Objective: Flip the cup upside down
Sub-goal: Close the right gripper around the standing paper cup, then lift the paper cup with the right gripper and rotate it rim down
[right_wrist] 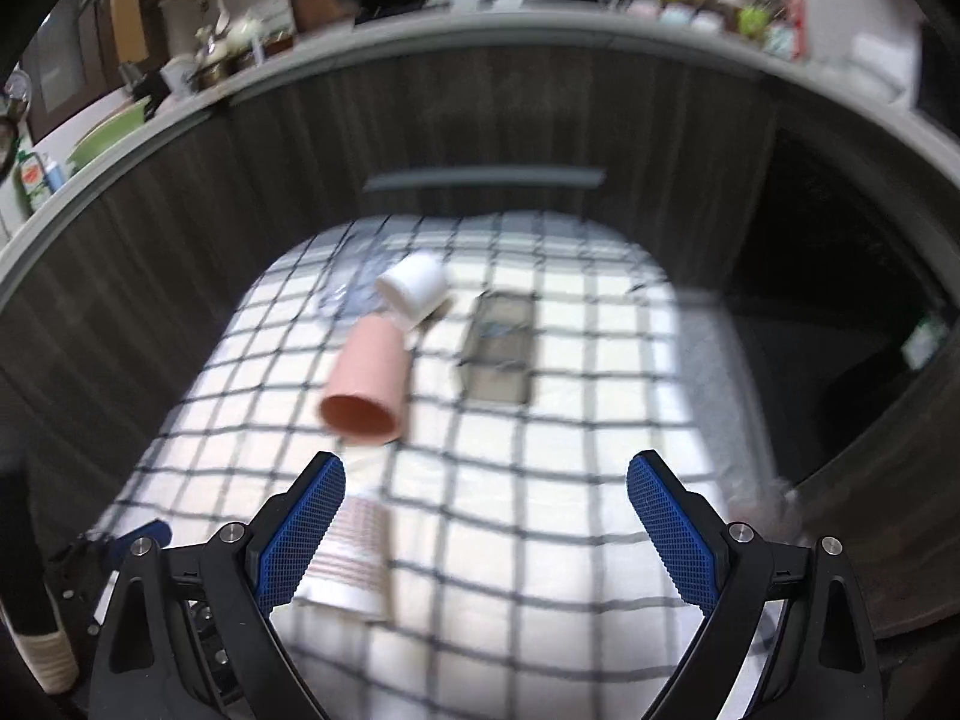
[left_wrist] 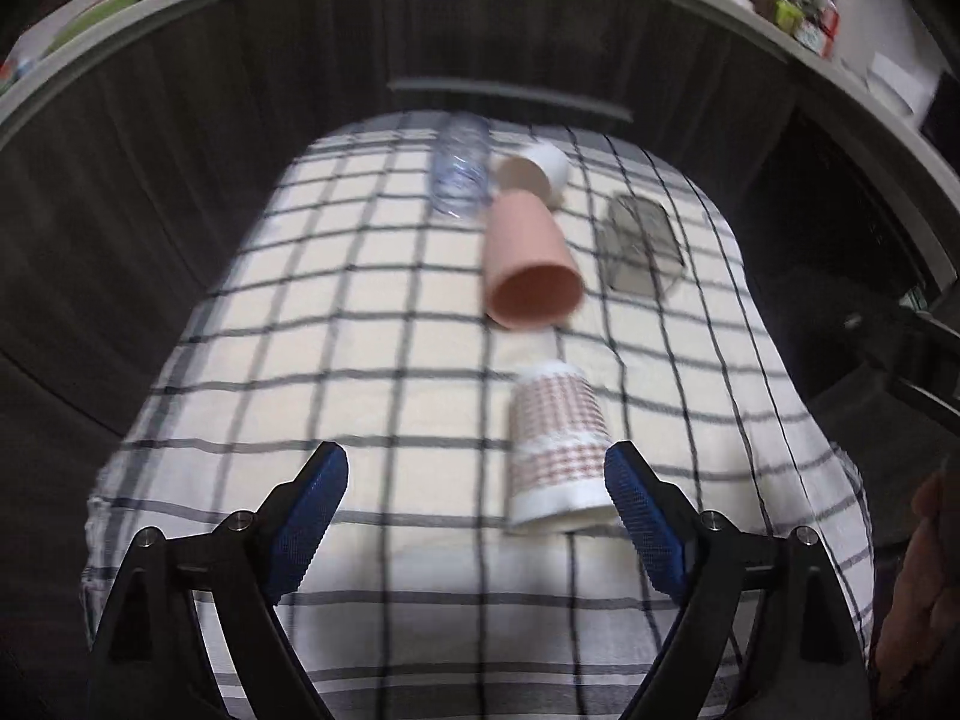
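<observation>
A white paper cup with a red check pattern (left_wrist: 558,444) stands upside down on the checked cloth, just ahead of my open left gripper (left_wrist: 477,480), close to its right finger (left_wrist: 642,516). It shows blurred behind the left finger (right_wrist: 306,528) of my open, empty right gripper (right_wrist: 486,510), as the patterned cup (right_wrist: 354,552). A pink cup (left_wrist: 528,264) lies on its side, mouth toward me, also in the right wrist view (right_wrist: 366,384). A white cup (left_wrist: 540,171) lies on its side behind it, also in the right wrist view (right_wrist: 414,288).
A clear plastic bottle (left_wrist: 459,165) lies at the far end of the cloth. A dark flat rectangular item (left_wrist: 642,246) lies right of the pink cup, also in the right wrist view (right_wrist: 501,348). A dark cabinet front (left_wrist: 300,72) rises behind the table. A hand (left_wrist: 924,588) shows at right.
</observation>
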Motion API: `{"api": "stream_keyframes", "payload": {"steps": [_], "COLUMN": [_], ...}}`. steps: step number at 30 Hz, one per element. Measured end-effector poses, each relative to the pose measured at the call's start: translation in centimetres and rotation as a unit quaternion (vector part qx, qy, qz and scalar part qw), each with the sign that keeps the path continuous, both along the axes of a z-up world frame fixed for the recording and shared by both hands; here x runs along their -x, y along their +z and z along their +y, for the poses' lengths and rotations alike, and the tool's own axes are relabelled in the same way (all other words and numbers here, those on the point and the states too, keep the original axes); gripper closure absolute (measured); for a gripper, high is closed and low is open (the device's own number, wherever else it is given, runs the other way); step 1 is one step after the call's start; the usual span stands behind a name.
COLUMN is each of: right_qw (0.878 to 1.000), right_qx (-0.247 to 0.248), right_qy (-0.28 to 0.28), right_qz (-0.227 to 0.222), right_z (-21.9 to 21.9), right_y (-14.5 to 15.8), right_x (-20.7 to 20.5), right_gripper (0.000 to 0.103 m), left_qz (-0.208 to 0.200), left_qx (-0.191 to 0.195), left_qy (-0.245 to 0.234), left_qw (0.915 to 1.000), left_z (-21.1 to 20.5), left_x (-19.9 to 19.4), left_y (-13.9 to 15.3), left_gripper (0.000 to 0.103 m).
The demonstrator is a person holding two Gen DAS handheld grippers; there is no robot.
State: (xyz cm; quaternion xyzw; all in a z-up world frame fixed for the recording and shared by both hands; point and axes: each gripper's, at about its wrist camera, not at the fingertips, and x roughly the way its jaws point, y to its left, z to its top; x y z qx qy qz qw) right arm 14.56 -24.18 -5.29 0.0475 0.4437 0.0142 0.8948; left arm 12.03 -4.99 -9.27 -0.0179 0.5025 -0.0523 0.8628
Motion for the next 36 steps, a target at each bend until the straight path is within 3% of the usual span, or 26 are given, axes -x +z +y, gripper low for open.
{"api": "stream_keyframes", "payload": {"steps": [5,13,18,27,30,35,36], "right_qw": [0.992,0.962,0.941,0.912,0.903,0.892,0.892], "right_qx": [-0.027,0.029,0.036,0.041,0.043,0.035,0.033], "right_qy": [0.053,0.135,0.126,0.108,0.102,0.102,0.101], "right_qz": [0.111,0.234,0.311,0.394,0.415,0.439,0.44], "right_z": [3.3,10.6,11.4,12.3,12.4,12.3,12.3], "right_y": [-1.5,-5.1,-8.4,-13.8,-15.5,-17.3,-17.5], "right_x": [-4.3,-8.6,-10.9,-12.4,-12.7,-12.5,-12.5], "right_gripper": [0.008,0.008,0.01,0.016,0.022,0.048,0.048], "left_qz": [-0.012,-0.019,-0.01,0.017,0.022,0.026,0.027], "left_qx": [0.008,0.017,0.026,0.043,0.046,0.05,0.05], "left_qy": [0.042,0.07,0.092,0.113,0.114,0.111,0.111], "left_qw": [0.999,0.9972,0.9954,0.9925,0.9922,0.9922,0.9922], "left_z": [3.3,6.3,8.3,10.0,10.2,10.2,10.2], "left_x": [-0.6,-1.3,-2.7,-3.9,-4.1,-4.4,-4.4], "left_y": [1.2,1.3,-0.1,-2.9,-3.4,-3.9,-3.9], "left_gripper": [0.015,0.015,0.015,0.015,0.015,0.015,0.015]}}
